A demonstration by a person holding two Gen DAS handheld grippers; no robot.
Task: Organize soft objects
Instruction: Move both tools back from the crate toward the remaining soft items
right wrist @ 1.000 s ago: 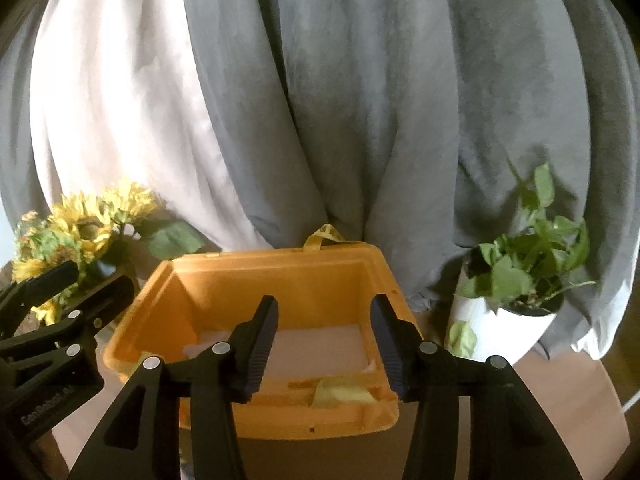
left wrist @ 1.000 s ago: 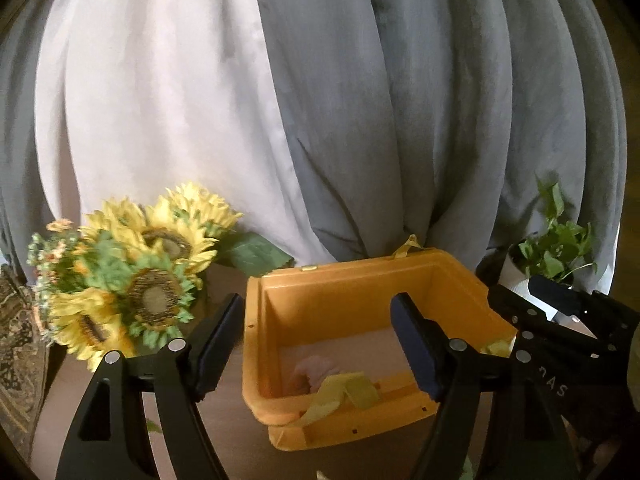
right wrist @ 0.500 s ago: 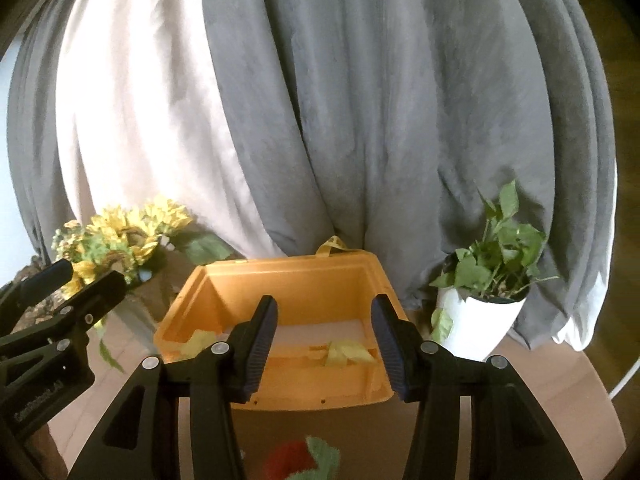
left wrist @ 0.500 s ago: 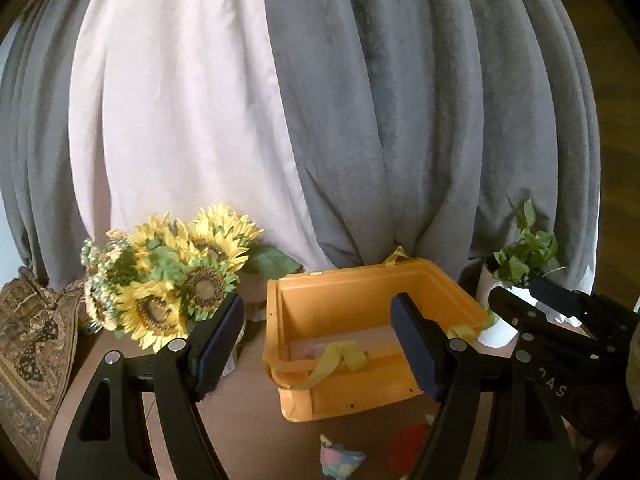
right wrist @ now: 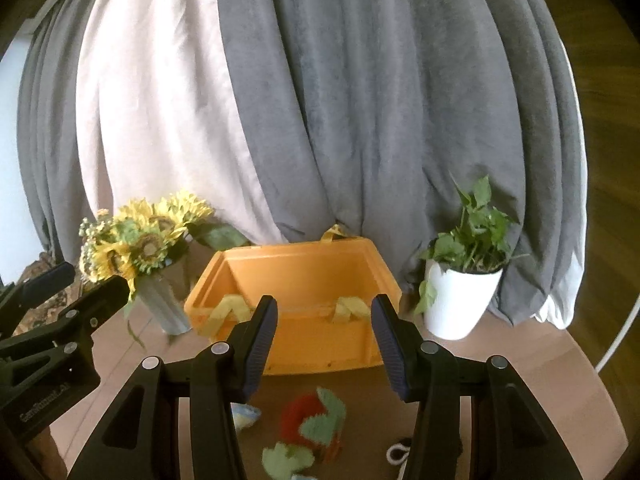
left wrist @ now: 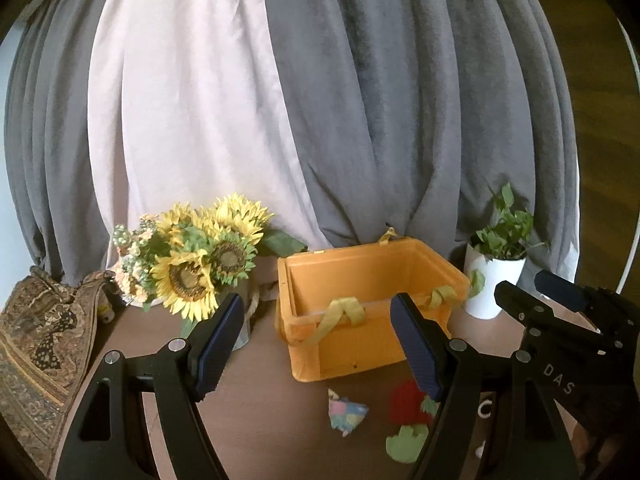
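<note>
An orange fabric bin point(left wrist: 360, 320) with yellow-green strap handles stands on the brown table; it also shows in the right wrist view point(right wrist: 304, 312). In front of it lie a small multicoloured soft piece point(left wrist: 346, 414), a red and green knitted soft toy point(left wrist: 408, 402) and a green felt piece point(left wrist: 404, 442). The red and green toy point(right wrist: 316, 420) and a green piece point(right wrist: 286, 460) lie below my right gripper point(right wrist: 324, 344). My left gripper point(left wrist: 320, 356) is open and empty, held back from the bin. My right gripper is open and empty too.
A vase of sunflowers point(left wrist: 200, 264) stands left of the bin. A white pot with a green plant point(left wrist: 496, 280) stands to its right. A patterned cloth point(left wrist: 36, 340) hangs at the far left. Grey and white curtains point(left wrist: 320, 100) close the back.
Both grippers have pulled back and up from the bin. The bin looks smaller and farther, and the soft pieces on the table in front of it have come into view.
</note>
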